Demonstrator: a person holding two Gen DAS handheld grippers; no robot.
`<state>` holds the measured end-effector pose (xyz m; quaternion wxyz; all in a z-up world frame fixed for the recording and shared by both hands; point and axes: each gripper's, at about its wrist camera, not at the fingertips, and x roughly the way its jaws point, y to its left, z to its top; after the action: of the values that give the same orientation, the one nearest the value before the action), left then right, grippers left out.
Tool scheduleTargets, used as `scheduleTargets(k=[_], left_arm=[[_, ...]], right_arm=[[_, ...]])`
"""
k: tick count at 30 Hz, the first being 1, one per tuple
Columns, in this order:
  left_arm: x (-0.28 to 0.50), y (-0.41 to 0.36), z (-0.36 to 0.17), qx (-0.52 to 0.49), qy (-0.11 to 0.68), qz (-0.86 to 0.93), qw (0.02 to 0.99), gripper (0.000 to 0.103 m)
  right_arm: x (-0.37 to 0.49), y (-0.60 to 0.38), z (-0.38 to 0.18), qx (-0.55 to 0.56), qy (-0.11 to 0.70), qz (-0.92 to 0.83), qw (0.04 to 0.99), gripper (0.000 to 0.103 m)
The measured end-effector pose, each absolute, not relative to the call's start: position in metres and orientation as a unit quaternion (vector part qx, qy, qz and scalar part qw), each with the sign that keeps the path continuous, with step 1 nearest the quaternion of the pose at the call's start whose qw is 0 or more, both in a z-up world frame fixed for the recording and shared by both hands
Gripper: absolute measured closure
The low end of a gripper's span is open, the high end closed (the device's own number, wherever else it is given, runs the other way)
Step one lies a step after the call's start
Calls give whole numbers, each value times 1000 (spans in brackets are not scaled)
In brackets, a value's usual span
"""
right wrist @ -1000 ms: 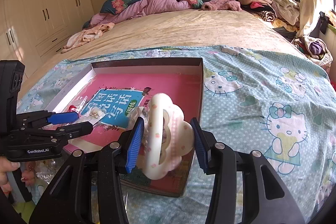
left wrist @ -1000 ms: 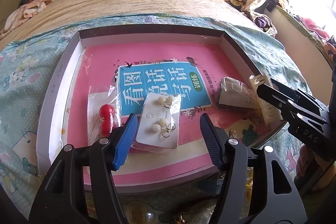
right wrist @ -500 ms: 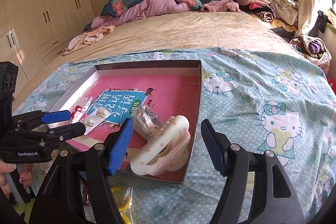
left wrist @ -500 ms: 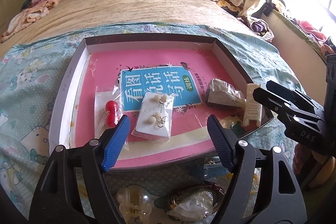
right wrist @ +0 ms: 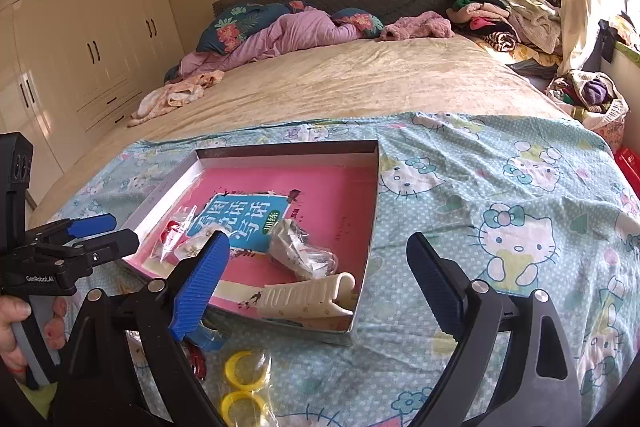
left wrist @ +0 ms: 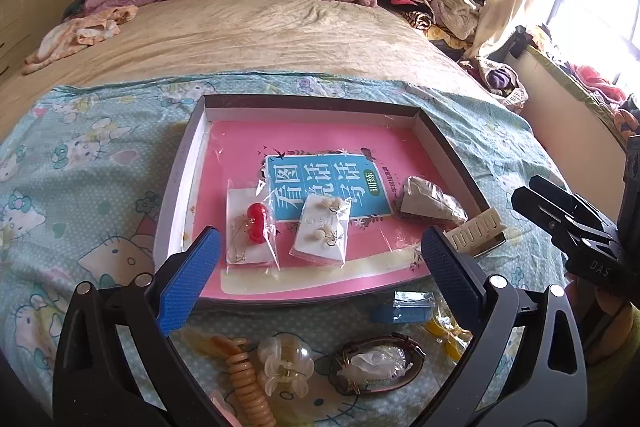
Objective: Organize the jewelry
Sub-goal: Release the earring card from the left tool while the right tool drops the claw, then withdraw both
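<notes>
Still loose before the tray (left wrist: 182,163): coiled hair tie (left wrist: 246,385), clear claw clip (left wrist: 285,361), bagged bracelet (left wrist: 378,361), yellow hoops (right wrist: 243,367). Light, slippery bags; best pinched at edges. Left gripper (left wrist: 318,275) and right gripper (right wrist: 318,275) wide open, empty.

"看图说话写话 训练" heads the blue book cover (left wrist: 326,187); right tongs (left wrist: 576,227) read "DAS", left tongs (right wrist: 86,239) "GenRobot.AI"
</notes>
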<state>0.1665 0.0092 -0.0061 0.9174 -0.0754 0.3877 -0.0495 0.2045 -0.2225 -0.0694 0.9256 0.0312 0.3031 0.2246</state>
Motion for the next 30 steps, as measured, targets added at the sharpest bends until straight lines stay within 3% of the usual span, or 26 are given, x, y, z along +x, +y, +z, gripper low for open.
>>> scheduleTargets(k=[30], left_arm=[[109,44,30,-85,343,-13,935,10]], right_arm=[[157,-201,-31,5,270,277,922,12]])
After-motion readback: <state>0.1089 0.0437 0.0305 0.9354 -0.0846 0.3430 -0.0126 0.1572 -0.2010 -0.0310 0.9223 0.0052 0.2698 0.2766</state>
